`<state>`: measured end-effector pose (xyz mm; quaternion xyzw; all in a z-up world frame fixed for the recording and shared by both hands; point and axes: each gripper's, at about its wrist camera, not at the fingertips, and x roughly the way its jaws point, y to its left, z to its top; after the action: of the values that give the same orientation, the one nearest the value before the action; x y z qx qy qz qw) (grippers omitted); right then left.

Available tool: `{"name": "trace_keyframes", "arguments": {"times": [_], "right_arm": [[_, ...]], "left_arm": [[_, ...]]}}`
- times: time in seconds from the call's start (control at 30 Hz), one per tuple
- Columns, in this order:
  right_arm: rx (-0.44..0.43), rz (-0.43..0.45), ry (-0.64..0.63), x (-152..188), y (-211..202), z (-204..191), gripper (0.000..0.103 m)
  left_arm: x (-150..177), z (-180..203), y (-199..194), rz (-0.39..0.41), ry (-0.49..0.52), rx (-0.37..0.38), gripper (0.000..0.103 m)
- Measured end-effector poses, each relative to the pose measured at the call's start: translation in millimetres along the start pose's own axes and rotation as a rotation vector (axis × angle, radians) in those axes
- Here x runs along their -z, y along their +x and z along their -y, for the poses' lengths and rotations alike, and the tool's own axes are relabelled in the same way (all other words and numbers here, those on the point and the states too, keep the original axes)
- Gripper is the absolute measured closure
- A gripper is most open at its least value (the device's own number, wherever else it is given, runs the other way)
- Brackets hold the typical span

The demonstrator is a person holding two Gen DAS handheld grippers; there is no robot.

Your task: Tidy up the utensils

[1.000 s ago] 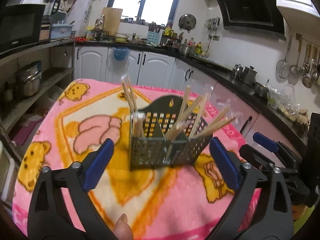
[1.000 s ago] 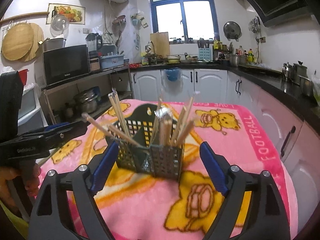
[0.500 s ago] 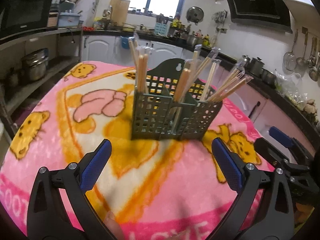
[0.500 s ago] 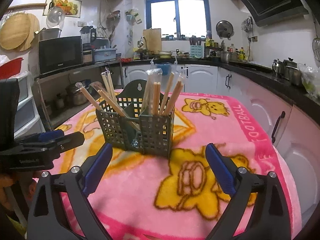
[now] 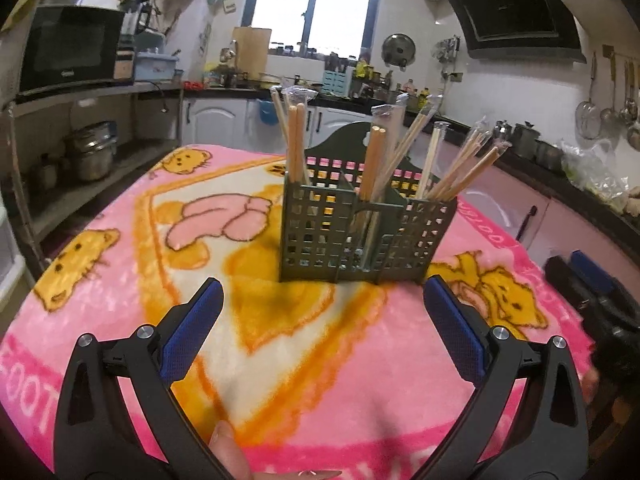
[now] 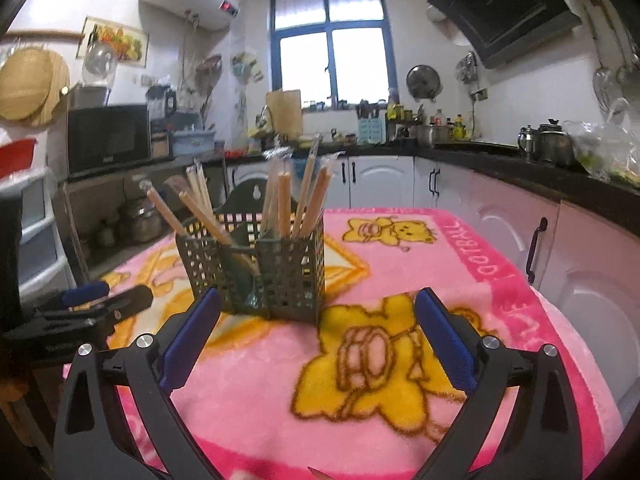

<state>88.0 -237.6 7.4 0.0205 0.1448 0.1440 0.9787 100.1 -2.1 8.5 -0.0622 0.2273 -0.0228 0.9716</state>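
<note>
A dark green perforated utensil holder (image 5: 360, 232) stands upright on the pink blanket-covered table (image 5: 120, 280), also in the right wrist view (image 6: 260, 276). Several pairs of wrapped wooden chopsticks (image 5: 376, 160) stand in its compartments (image 6: 288, 204). My left gripper (image 5: 320, 328) is open and empty, a short way in front of the holder. My right gripper (image 6: 316, 332) is open and empty, just in front of the holder. The right gripper shows at the right edge of the left wrist view (image 5: 592, 292), and the left gripper at the left of the right wrist view (image 6: 92, 304).
The pink blanket (image 6: 400, 360) with yellow bear prints covers the table. Kitchen counters (image 6: 520, 168) and white cabinets (image 6: 380, 184) run behind and to the right. A shelf with a microwave (image 5: 68, 48) and pots (image 5: 88, 152) stands on the left.
Both grippers have drawn back from the holder and dropped lower, so the holder now stands beyond the fingertips instead of between them. The holder and chopsticks have stayed put.
</note>
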Motion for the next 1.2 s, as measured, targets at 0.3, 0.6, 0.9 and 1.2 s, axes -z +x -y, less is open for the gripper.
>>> {"name": "trace_keyframes", "arguments": {"times": [0.3,0.6,0.9,1.2], "right_arm": [[0.010,0.021,-0.027,11,-1,-2,0.007],[0.005,0.007,-0.020,13,0,-2,0.007],[0.005,0.001,-0.019,14,1,-2,0.007],[0.007,-0.004,-0.021,15,2,-2,0.007]], "left_arm": [[7,0,-1,0.042,0.006,0.025,0.011],[7,1,0,0.043,0.007,0.023,0.011],[9,-3,0,0.048,-0.007,0.020,0.011],[8,-3,-1,0.049,-0.005,0.018,0.011]]}}
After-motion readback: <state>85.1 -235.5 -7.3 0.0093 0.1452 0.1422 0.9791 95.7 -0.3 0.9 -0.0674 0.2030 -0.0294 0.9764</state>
